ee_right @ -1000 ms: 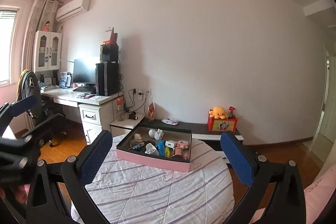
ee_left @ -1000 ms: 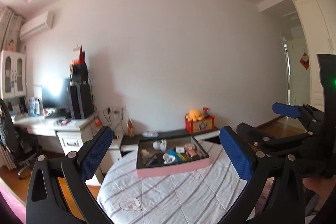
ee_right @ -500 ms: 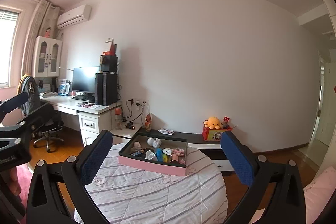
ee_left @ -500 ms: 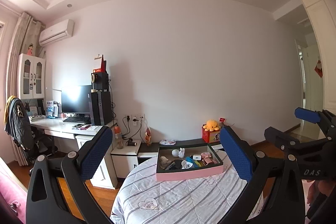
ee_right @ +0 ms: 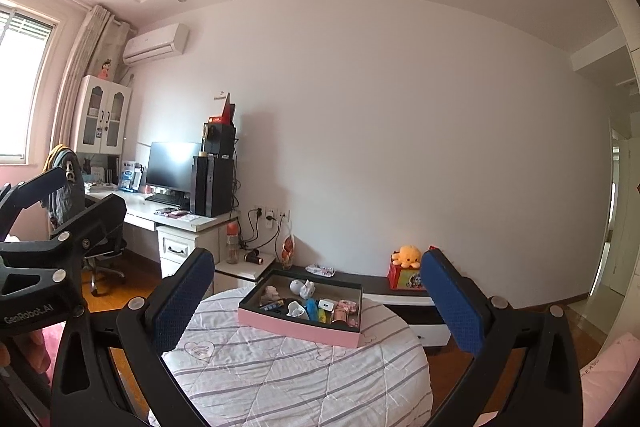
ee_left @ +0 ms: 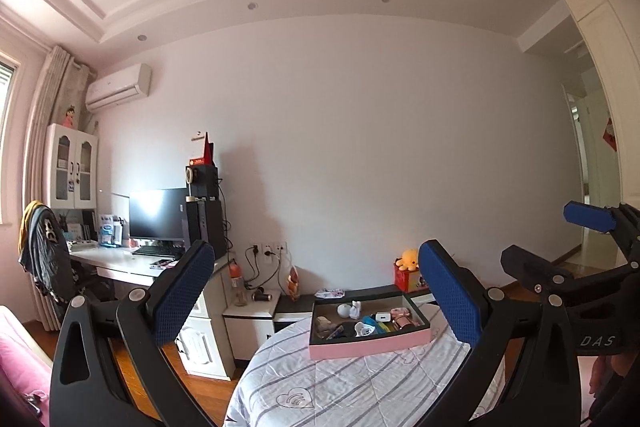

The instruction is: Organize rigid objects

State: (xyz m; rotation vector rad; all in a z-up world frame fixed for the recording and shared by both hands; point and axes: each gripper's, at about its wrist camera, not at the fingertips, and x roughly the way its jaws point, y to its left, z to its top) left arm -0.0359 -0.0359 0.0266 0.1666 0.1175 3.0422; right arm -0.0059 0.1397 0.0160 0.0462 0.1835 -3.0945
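Observation:
A pink tray (ee_left: 368, 345) (ee_right: 296, 327) with a dark inside stands on a round table (ee_left: 340, 387) (ee_right: 280, 379) under a striped white cloth. In it lie several small items, among them a white rabbit figure (ee_right: 307, 289), a white cup (ee_right: 295, 309), a blue piece (ee_right: 311, 307) and a white charger (ee_left: 383, 317). My left gripper (ee_left: 314, 253) is open and empty, well short of the tray and above it. My right gripper (ee_right: 316, 255) is likewise open, empty and far back. Each gripper also shows in the other's view: right gripper (ee_left: 560, 239), left gripper (ee_right: 80, 193).
A white desk (ee_right: 180, 219) with a monitor (ee_right: 172, 165) and a computer tower stands at the left, a chair with a jacket (ee_left: 44, 251) beside it. Behind the table runs a low dark bench (ee_right: 380, 285) with an orange plush (ee_right: 407, 254). A doorway (ee_left: 592, 187) opens at the right.
Both cameras have tilted up and drawn back, so more ceiling shows and the tray sits lower and smaller. Both grippers stay open and empty.

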